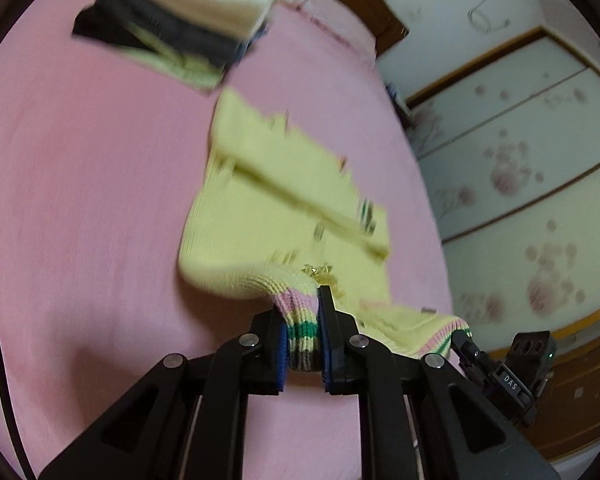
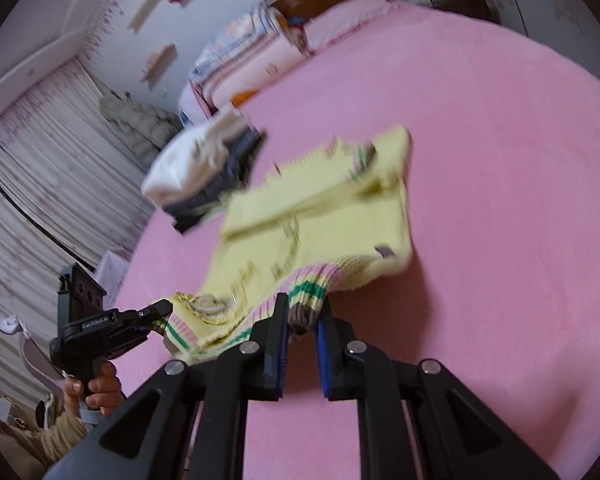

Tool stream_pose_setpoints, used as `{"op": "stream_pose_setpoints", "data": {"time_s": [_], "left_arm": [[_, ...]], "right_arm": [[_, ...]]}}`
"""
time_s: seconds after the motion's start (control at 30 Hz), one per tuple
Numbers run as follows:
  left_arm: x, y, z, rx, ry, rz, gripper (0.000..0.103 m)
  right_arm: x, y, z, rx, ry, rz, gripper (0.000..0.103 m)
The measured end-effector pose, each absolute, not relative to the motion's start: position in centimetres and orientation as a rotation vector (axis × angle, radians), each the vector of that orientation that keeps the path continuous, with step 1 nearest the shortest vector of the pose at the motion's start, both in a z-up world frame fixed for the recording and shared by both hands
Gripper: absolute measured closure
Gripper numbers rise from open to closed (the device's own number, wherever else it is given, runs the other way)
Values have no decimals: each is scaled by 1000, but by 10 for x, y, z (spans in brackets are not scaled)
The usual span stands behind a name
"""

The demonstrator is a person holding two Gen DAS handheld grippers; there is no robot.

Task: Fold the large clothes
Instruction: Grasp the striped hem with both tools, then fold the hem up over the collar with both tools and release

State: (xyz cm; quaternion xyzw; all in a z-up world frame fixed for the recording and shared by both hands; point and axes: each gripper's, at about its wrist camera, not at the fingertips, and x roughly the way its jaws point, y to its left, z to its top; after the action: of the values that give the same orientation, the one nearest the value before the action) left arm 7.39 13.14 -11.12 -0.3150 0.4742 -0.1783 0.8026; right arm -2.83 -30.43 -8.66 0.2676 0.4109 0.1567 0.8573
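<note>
Both claws are clamped on the striped hem of the yellow sweater (image 1: 284, 184), left claw (image 1: 303, 336) and right claw (image 2: 302, 320) at opposite corners, lifting it off the pink bed (image 1: 80, 200). Next I'd carry the hem up toward the collar, evenly.

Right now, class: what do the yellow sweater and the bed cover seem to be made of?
Yellow sweater: knitted yarn, probably wool or acrylic; the striped hem shows ribbing.
Bed cover: pink, matte, soft-looking cloth, perhaps fleece; blur hides the weave.
</note>
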Motion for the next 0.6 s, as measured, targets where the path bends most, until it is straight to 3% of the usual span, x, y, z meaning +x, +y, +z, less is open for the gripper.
{"op": "stream_pose_setpoints", "data": {"time_s": [0.27,0.5,0.53,0.6], "left_arm": [[180,128,-102,-681,960,-305,93],[255,122,-146,-673,1028,-246,91],[263,123,-154,-677,1051,-240,90],[272,123,-168,-688,1101,-216,75]], "right_arm": [[77,-317,-65,592,804,328,91],[170,-321,-110,648,884,262,88],[177,-321,-119,655,906,248,87],[191,-321,-139,664,974,203,81]]}}
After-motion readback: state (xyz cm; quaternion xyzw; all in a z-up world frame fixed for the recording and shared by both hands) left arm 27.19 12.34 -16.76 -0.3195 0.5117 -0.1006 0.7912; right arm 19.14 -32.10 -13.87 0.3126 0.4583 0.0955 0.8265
